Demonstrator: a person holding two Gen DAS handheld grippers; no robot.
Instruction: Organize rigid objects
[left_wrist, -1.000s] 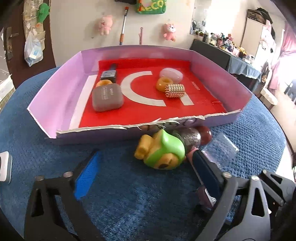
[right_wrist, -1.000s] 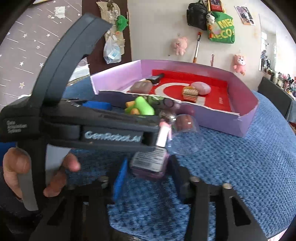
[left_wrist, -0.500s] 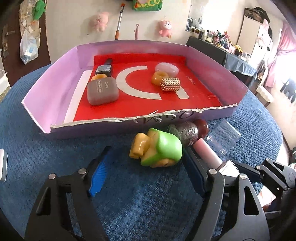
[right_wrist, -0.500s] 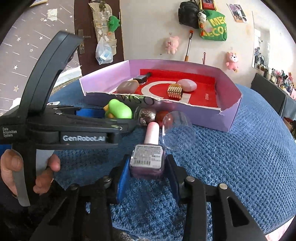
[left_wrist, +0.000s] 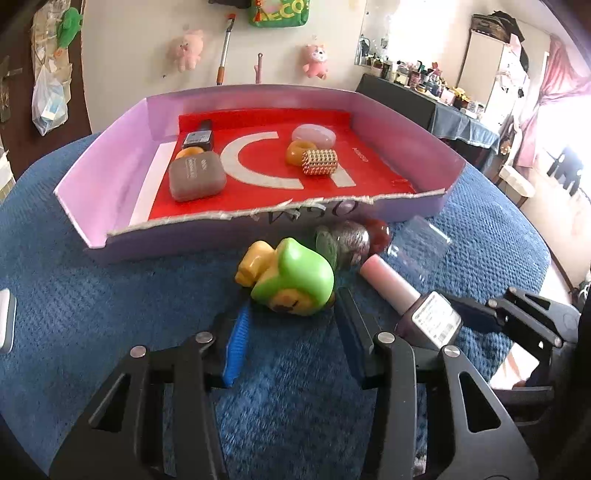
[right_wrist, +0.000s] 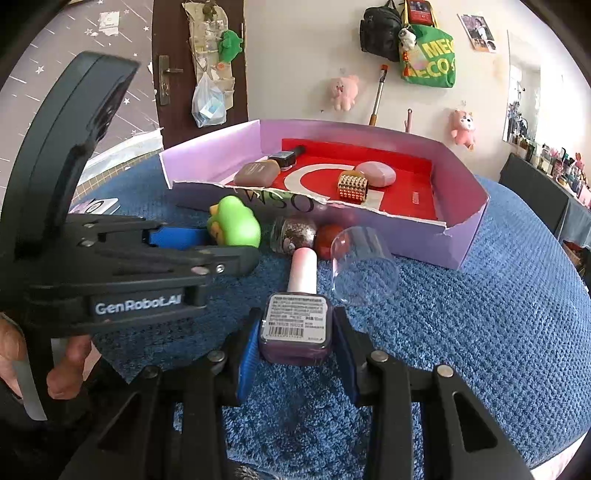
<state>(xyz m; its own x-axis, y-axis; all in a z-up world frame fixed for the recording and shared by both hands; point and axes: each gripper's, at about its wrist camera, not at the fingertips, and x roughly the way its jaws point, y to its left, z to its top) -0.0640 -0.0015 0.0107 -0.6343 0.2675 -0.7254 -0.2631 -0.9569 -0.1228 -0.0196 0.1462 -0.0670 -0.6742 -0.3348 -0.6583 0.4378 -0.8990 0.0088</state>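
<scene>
Now, right gripper (right_wrist: 295, 354): lower centre of the right wrist view, its fingers (right_wrist: 246, 360) closed on the purple body of a nail polish bottle (right_wrist: 295, 325), pink cap pointing up the frame.
Left gripper (left_wrist: 291, 343): fingers (left_wrist: 233, 350) spread apart, holding nothing, just below the green and yellow toy figure (left_wrist: 291, 282) at the centre of the left wrist view.
Beside the toy: a glitter-filled bottle (left_wrist: 351, 240), a dark red ball (left_wrist: 378, 230) and a clear plastic cup (right_wrist: 364, 267) lying on its side, all on the blue tabletop (left_wrist: 92, 302).
Purple tray (left_wrist: 110, 177): upper half of the frame, red floor; holds a grey case (left_wrist: 195, 177), a dark bottle (left_wrist: 199, 136), a pink pebble-shaped case (left_wrist: 314, 134), an orange ring (left_wrist: 295, 153) and a gold studded cylinder (left_wrist: 319, 162).
</scene>
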